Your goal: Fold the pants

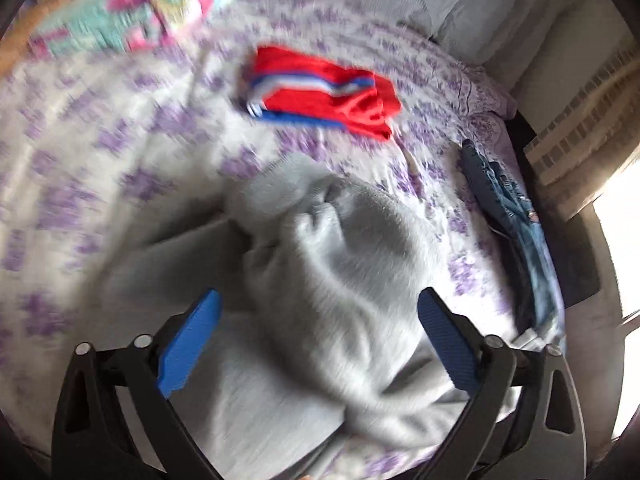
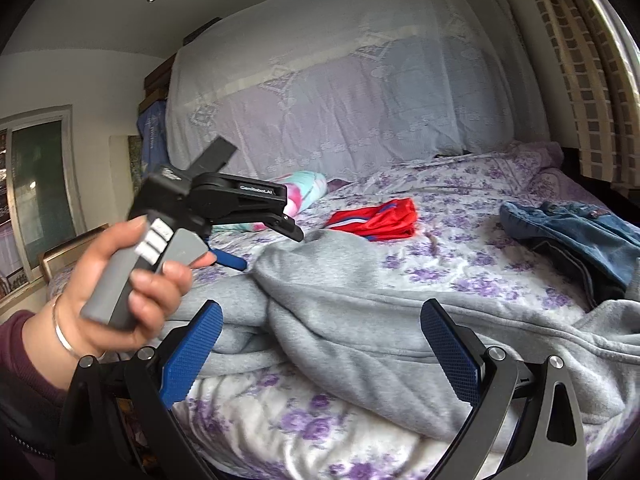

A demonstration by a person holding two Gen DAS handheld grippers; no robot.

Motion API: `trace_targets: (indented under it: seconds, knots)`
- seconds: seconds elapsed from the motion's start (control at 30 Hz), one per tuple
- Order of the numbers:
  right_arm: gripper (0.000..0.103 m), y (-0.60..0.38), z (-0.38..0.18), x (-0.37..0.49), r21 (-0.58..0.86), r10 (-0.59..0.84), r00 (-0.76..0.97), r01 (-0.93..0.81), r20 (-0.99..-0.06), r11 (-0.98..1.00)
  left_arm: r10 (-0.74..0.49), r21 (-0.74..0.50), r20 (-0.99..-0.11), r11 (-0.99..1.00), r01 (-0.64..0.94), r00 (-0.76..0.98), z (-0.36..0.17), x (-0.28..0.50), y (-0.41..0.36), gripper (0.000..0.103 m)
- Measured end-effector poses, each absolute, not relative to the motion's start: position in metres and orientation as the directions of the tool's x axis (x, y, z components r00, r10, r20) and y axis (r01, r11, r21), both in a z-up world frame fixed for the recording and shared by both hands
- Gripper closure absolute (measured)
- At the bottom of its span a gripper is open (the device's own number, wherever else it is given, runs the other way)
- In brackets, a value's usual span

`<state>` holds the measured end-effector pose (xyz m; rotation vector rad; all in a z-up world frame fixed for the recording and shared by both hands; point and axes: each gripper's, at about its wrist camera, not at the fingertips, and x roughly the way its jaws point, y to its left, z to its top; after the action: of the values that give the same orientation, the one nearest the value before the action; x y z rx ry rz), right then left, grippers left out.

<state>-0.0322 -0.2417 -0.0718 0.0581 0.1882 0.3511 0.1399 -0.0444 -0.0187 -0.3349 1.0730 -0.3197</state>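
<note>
Your left gripper (image 1: 318, 328), with its black frame and blue ribbed pads, hangs spread wide above the rumpled grey fleece sweatpants (image 1: 320, 272), and nothing sits between its pads (image 1: 188, 344); the left wrist view is blurred, so you cannot tell whether the tips touch the cloth. Your right gripper (image 2: 320, 344) is likewise spread apart with nothing caught in it, low at the near edge of the bed, looking across the same grey sweatpants (image 2: 360, 312), which lie bunched in thick folds on the white bedspread with purple flower print (image 2: 460, 264), near the bed's front edge. In the right wrist view your left hand (image 2: 120, 292), with a thin metal bangle at the wrist, wraps the grey handle of the left tool, which is tilted down toward the far end of the grey pants; its blue pad (image 2: 230, 260) shows just above the fabric there. Beyond the pants, well apart from them, lies a folded red garment with blue and white stripes (image 1: 324, 92), flat on the bedspread. At the right side of the bed a heap of blue denim jeans (image 2: 580, 236) rests near the edge, apart from the grey pants. A rolled pink and turquoise patterned cloth (image 2: 304, 192) lies at the far left of the bed, in front of a tall stack draped in a pale lace cover (image 2: 340, 80).
</note>
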Motion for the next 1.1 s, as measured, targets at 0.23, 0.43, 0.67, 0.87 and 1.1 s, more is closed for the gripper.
trace_targets:
  seconds: [0.23, 0.43, 0.67, 0.87, 1.1]
  knots:
    - [0.003, -0.272, -0.067, -0.031, 0.092, 0.265, 0.953, -0.254, -0.148, 0.963, -0.482, -0.483, -0.784, 0.869, 0.102, 0.392, -0.028, 0.153, -0.067, 0.077]
    - [0.003, -0.319, -0.061, -0.033, 0.045, 0.076, 0.991, -0.072, -0.109, 0.996, -0.454, -0.481, -0.692, 0.87, 0.111, 0.561, 0.015, 0.125, -0.046, 0.087]
    - [0.003, -0.364, -0.06, -0.027, -0.007, -0.085, 0.991, 0.085, -0.104, 0.996, -0.332, -0.518, -0.492, 0.855, 0.036, 0.805, 0.098, 0.075, 0.045, 0.087]
    - [0.003, -0.35, -0.055, -0.01, -0.024, 0.113, 0.984, -0.118, -0.139, 0.993, -0.108, -0.44, -0.49, 0.887, -0.139, 0.865, 0.137, 0.057, 0.112, 0.086]
    - [0.003, -0.304, -0.077, -0.032, -0.159, 0.428, 0.848, -0.491, -0.313, 0.857, -0.062, -0.397, -0.53, 0.899, -0.183, 0.845, 0.115, 0.055, 0.118, 0.086]
